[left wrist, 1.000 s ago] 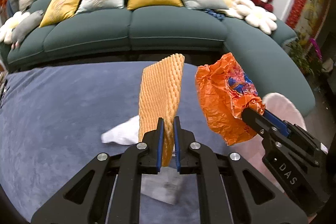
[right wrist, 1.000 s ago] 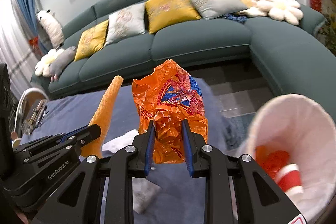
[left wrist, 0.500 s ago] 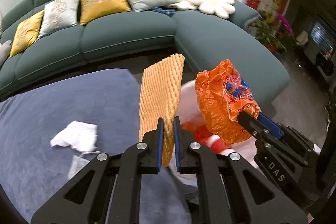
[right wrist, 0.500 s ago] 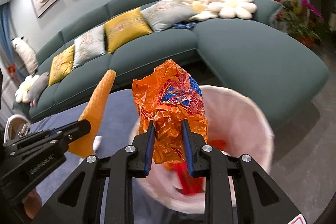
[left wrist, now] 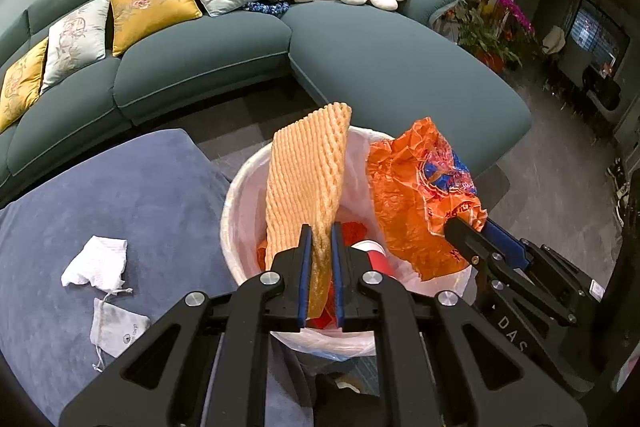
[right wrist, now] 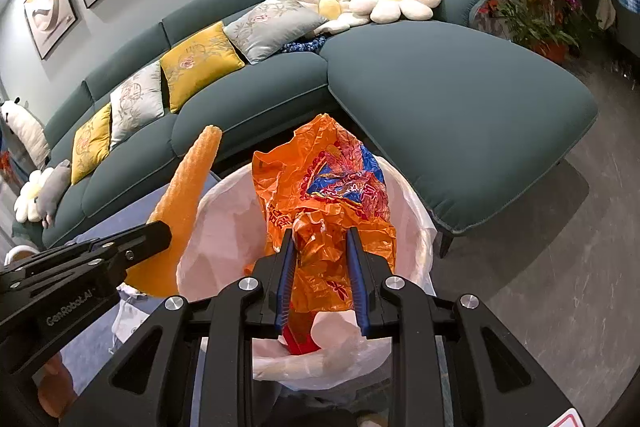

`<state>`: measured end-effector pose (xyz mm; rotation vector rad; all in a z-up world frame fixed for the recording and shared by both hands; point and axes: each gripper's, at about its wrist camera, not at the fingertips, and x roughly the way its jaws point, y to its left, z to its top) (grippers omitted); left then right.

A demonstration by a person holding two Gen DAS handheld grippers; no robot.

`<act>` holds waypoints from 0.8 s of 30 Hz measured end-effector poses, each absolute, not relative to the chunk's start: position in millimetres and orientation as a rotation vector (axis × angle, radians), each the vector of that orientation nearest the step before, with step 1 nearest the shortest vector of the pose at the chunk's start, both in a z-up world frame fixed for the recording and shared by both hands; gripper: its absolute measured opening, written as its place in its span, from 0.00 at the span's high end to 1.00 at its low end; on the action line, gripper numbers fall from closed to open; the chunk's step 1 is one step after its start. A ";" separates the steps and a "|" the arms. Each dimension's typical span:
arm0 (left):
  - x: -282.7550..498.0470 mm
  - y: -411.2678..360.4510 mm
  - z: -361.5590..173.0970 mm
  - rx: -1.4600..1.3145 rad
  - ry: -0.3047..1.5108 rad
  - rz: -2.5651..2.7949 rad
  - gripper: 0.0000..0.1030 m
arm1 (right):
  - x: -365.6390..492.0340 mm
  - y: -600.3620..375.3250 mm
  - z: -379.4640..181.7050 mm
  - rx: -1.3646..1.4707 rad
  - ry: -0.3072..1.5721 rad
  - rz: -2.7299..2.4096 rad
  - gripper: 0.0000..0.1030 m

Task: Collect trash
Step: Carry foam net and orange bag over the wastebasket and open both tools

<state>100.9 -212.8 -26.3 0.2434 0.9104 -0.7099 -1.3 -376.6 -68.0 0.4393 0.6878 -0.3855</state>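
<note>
A: We had the left gripper clenched on the orange foam net, its fingers pinching the lower end so the sheet stood upright over the bin.

B: And the right gripper gripped the crumpled orange wrapper by its bunched lower part, at about three o'clock from the net in the left wrist view, also above the bin's mouth.

A: We held both high and apart, we judge, so each would drop cleanly into the white liner onto the red cup and the orange scraps.

B: At nine o'clock, on the blue cushion, a white tissue and a grey pouch lay uncollected.

A: Beyond, at twelve, stood the teal sofa.
</note>
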 end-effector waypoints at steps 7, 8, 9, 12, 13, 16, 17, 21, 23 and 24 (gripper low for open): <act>101.6 -218.9 -34.4 0.253 0.930 -0.708 0.91 | -0.2 -379.1 -72.5 0.451 0.693 -0.381 0.77; 101.3 -220.1 -34.7 0.254 0.932 -0.707 0.91 | 0.9 -379.2 -72.8 0.453 0.692 -0.381 0.77; 101.3 -220.5 -35.4 0.256 0.932 -0.706 0.91 | 0.9 -379.0 -72.8 0.453 0.692 -0.381 0.77; 101.4 -220.6 -37.3 0.252 0.939 -0.700 0.89 | 2.1 -379.1 -73.2 0.452 0.695 -0.379 0.75; 102.3 -220.1 -37.9 0.247 0.942 -0.695 0.89 | 2.6 -378.8 -74.0 0.453 0.699 -0.375 0.71; 103.2 -215.3 -39.2 0.232 0.938 -0.669 0.68 | 1.2 -375.5 -72.5 0.447 0.689 -0.392 0.58; 104.0 -213.4 -39.0 0.225 0.937 -0.660 0.63 | 0.8 -374.8 -72.0 0.447 0.685 -0.393 0.58; 106.9 -208.2 -39.5 0.218 0.941 -0.648 0.62 | 2.0 -372.6 -70.3 0.442 0.684 -0.396 0.58; 108.5 -204.6 -39.7 0.211 0.946 -0.639 0.62 | 2.7 -370.6 -68.7 0.438 0.682 -0.395 0.58; 109.3 -202.6 -39.7 0.207 0.947 -0.636 0.62 | 2.3 -369.9 -68.4 0.437 0.681 -0.396 0.58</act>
